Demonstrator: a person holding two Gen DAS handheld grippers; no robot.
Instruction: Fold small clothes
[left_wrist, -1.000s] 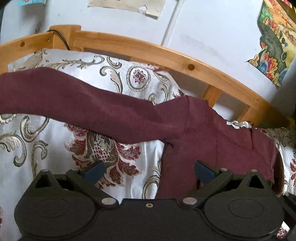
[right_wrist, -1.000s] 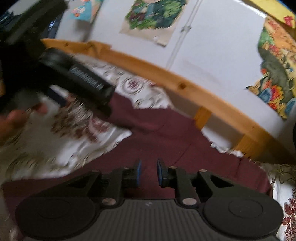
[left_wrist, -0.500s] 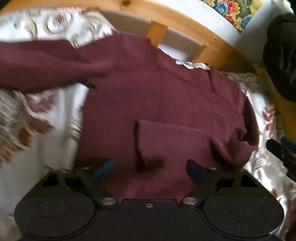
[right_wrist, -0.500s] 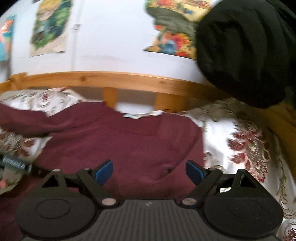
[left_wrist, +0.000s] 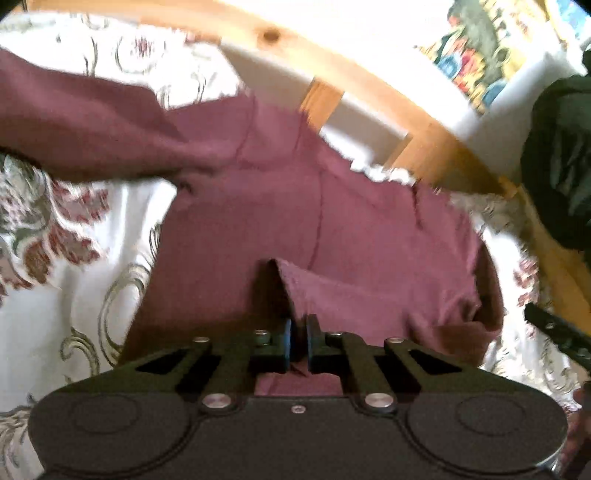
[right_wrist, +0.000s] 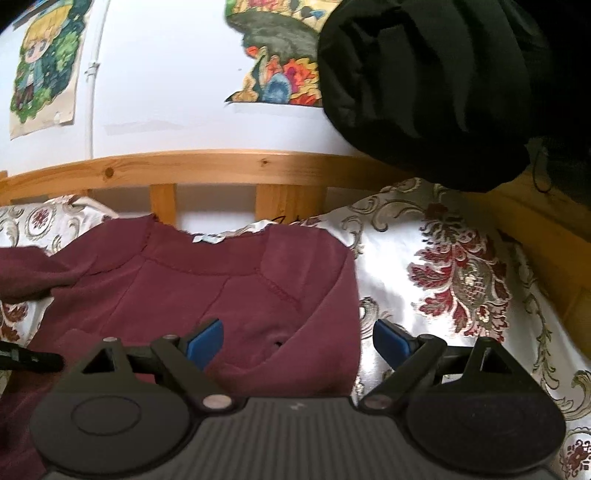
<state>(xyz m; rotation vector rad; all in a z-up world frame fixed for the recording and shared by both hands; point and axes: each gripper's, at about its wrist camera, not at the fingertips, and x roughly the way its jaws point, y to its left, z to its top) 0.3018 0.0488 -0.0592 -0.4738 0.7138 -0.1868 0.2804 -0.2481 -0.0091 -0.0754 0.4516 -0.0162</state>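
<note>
A: Floral bedspread (left_wrist: 85, 280) carries the maroon top (left_wrist: 332, 229), spread flat; the left gripper (left_wrist: 298, 343) has just snapped closed, pinching a raised fold

B: Right gripper (right_wrist: 299, 338) has sprung wide, empty, over the garment's right edge – fold starting

Bright daylight, motion blur, fisheye warp

white wall (right_wrist: 177, 92) | posters (right_wrist: 44, 66) | wooden bed rail (right_wrist: 221, 162) | floral bedspread (right_wrist: 461, 280)
</note>
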